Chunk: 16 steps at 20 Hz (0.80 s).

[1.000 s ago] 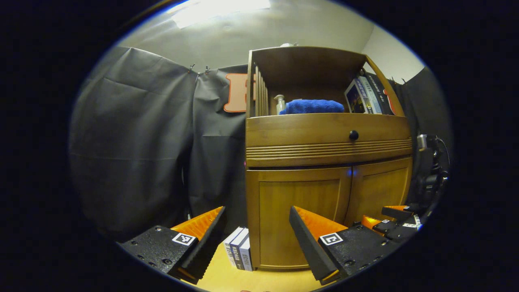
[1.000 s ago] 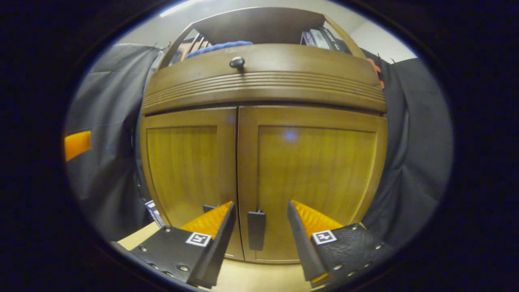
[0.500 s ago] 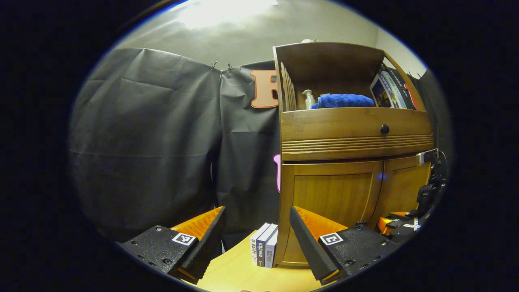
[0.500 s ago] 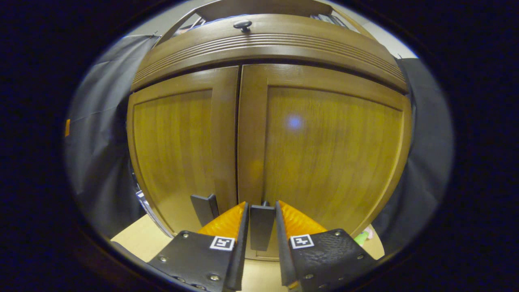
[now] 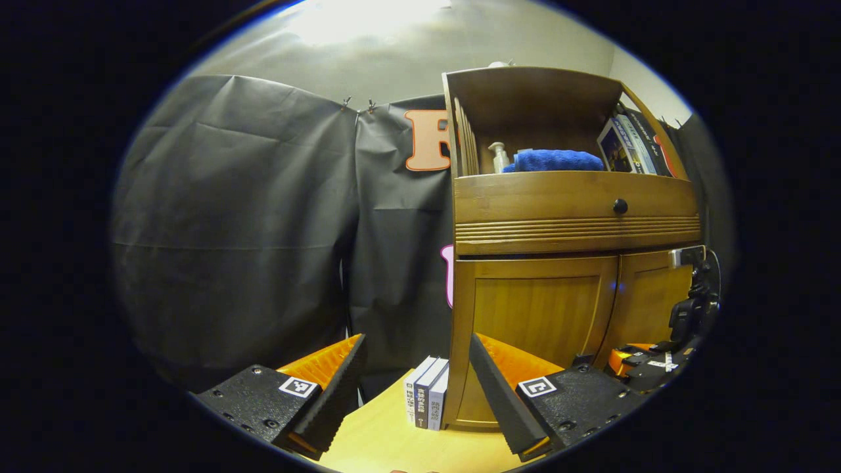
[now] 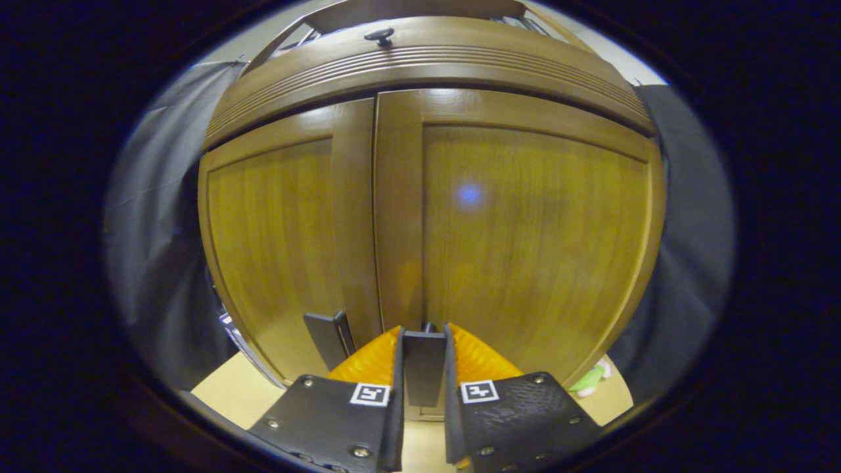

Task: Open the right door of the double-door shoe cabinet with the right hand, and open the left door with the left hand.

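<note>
You get dim, warm light, with a bright ceiling glare (image 5: 358, 13) overhead. A faint blue lens spot sits on the right door (image 6: 469, 194). Fisheye bends the cabinet (image 5: 571, 217) edges; the close door looks slightly soft.

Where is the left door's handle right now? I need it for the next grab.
In the right gripper view, the left door's handle hangs low on the left door, just left of the right claw, which is clamped on the right door's handle.

Your right gripper (image 6: 424, 368) sits before the right door (image 6: 525, 223), around its handle (image 6: 424, 364); the left door (image 6: 282, 236) lies beside it.
</note>
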Each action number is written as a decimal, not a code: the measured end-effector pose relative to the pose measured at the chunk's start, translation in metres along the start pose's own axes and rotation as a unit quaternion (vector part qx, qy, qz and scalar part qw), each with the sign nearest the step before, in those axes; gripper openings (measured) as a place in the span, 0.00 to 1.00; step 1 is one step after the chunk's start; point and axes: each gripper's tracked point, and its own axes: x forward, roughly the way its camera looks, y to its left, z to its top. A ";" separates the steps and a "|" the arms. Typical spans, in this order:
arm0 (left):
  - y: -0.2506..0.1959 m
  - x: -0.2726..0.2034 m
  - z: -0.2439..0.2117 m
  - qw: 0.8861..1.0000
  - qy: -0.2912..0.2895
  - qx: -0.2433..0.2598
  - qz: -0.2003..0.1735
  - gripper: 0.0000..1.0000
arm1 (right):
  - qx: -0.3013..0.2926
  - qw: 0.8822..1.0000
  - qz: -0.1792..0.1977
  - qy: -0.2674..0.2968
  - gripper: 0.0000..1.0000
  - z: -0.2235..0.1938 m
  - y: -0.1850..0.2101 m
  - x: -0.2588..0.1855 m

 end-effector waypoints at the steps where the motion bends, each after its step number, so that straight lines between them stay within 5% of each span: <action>1: -0.002 -0.001 0.001 1.000 -0.002 0.002 -0.005 0.92 | -0.001 1.000 0.001 -0.004 0.25 -0.001 0.000 -0.006; 8: -0.023 -0.012 -0.006 0.999 0.005 -0.009 -0.051 0.92 | 0.011 0.998 0.064 -0.021 0.21 -0.008 -0.008 -0.046; 9: -0.027 -0.013 -0.006 0.998 0.007 -0.011 -0.058 0.99 | 0.010 0.997 0.070 -0.021 0.25 -0.010 -0.009 -0.051; 10: -0.030 -0.014 -0.008 0.998 0.008 -0.012 -0.064 0.92 | 0.009 0.997 0.077 -0.021 0.25 -0.012 -0.011 -0.057; 16: -0.049 -0.020 -0.015 0.995 0.017 -0.017 -0.096 0.92 | 0.014 0.995 0.101 -0.012 0.25 -0.019 -0.024 -0.086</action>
